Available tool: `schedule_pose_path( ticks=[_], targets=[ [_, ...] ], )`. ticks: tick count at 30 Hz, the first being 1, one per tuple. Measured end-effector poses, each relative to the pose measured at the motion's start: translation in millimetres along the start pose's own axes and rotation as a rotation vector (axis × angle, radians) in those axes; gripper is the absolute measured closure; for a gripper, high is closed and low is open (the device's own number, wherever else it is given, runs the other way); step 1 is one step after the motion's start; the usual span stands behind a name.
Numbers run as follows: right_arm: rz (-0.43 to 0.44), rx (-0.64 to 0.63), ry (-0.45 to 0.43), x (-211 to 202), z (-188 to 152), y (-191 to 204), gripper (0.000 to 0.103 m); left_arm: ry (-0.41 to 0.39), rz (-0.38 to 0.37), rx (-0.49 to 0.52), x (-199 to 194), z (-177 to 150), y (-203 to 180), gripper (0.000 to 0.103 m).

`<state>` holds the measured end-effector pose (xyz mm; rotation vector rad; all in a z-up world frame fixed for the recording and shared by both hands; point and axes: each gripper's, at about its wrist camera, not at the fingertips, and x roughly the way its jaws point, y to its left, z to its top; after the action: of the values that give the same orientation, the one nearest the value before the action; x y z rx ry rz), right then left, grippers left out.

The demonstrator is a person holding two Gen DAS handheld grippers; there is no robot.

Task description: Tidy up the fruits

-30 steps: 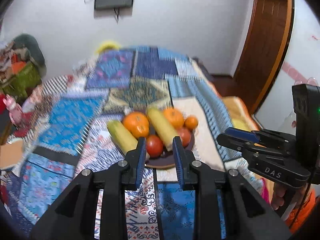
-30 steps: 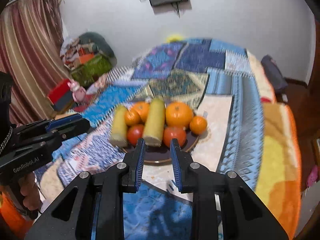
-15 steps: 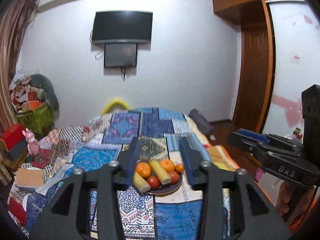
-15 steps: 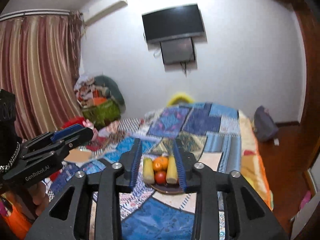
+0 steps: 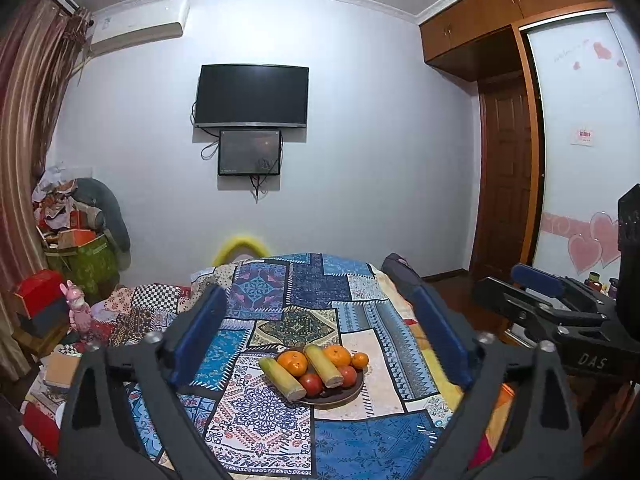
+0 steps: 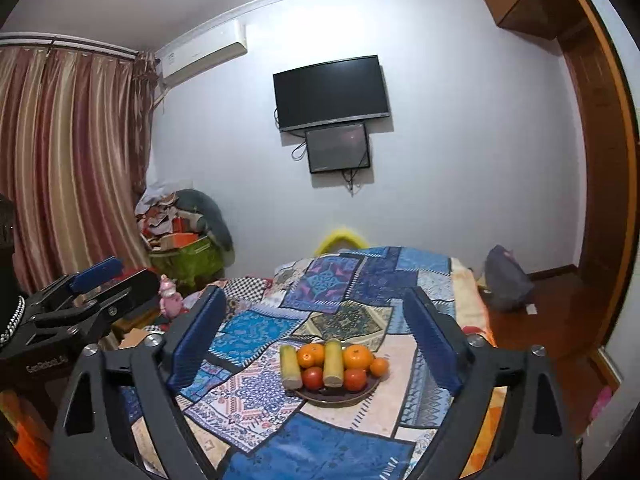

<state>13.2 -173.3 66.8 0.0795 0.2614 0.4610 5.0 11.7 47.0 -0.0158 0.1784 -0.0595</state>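
Observation:
A dark plate (image 5: 344,398) (image 6: 320,399) sits on the patchwork-covered bed and holds two pale yellow-green corn pieces (image 5: 282,378) (image 6: 289,366), three oranges (image 5: 293,362) (image 6: 311,355) and two tomatoes (image 5: 311,384) (image 6: 313,378). My left gripper (image 5: 320,332) is wide open and empty, well back from and above the plate. My right gripper (image 6: 318,328) is also wide open and empty, equally far back. Each gripper shows at the edge of the other's view, the right one (image 5: 560,312) and the left one (image 6: 80,300).
The patchwork quilt (image 5: 304,296) covers the bed. Cluttered boxes and a green bag (image 5: 80,256) stand at the left with a pink toy (image 5: 78,312). A TV (image 5: 252,96) hangs on the far wall. A wooden door (image 5: 508,184) and a grey bag (image 6: 508,284) are at the right.
Both grippers pulled back and up from just above the plate and opened wide. The plate of fruit now looks small and far; the whole room has come into view.

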Motion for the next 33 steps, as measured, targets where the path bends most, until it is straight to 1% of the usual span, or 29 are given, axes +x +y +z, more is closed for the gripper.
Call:
schedule_pose_path(
  ticks=[2,5,10,19,33],
  targets=[
    [-0.016,0.005,-0.01,-3.3,0.0,0.8,0.0,-0.006,0.004,0.004,-4.0,-0.4,-1.2,0.001],
    [-0.033,0.012,-0.021,-7.2,0.0,1.4,0.0,-0.011,0.017,0.011,-7.6,-1.9,-1.7,0.0],
    [-0.046,-0.004,-0.025,-12.3,-1.1,4.4,0.0,-0.005,0.015,0.005,-8.0,-4.0,-2.8,0.0],
    [-0.055,-0.038,-0.033,-15.9,-2.1,13.0,0.0,-0.003,0.014,-0.007,-7.2,-3.9,0.3,0.0],
    [-0.063,-0.035,-0.037,-18.9,0.9,14.3,0.0,-0.002,0.01,-0.007,-6.8,-5.9,1.0,0.0]
  ],
)
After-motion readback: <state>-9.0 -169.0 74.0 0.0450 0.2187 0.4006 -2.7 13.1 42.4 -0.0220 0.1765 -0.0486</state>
